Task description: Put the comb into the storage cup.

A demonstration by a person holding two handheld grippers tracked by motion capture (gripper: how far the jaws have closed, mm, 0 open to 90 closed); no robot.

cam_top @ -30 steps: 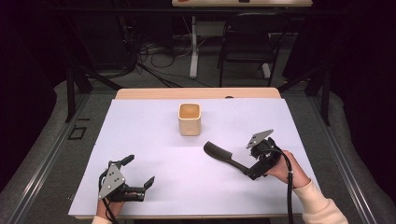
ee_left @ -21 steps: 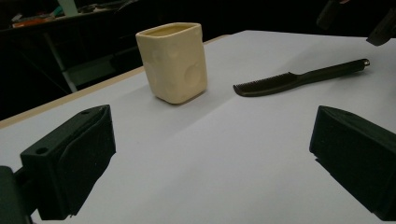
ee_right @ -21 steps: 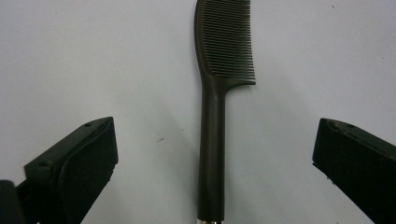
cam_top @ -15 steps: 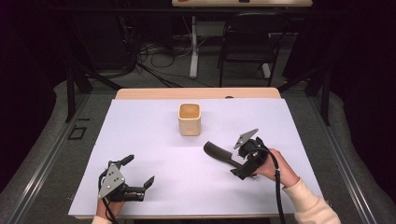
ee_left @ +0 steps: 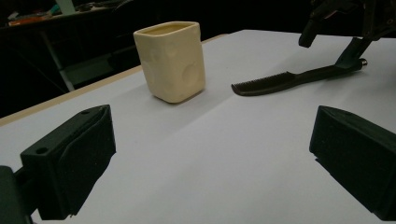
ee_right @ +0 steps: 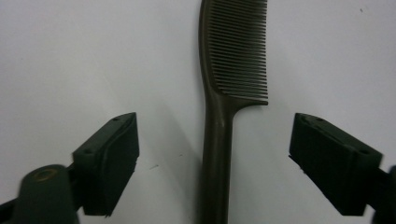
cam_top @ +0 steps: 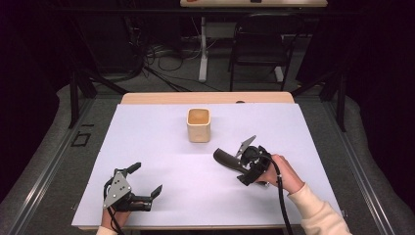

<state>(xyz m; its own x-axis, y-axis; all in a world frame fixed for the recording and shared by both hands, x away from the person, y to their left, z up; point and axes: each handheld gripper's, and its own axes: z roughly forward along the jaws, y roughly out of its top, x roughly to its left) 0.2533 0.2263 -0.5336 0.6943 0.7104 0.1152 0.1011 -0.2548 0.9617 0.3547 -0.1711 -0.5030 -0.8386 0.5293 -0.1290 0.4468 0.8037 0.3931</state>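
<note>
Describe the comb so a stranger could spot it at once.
On the white table, look on the near side of the cream cup, toward the right gripper. There the comb lies flat, its handle between the open jaws: dark, long and toothed, unlike the squat pale cup.

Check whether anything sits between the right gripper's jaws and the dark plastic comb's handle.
Nothing visible does. The dark plastic comb lies flat on the white table, its handle between the right gripper's jaws, which have just been closing; bare surface shows either side of it.
</note>
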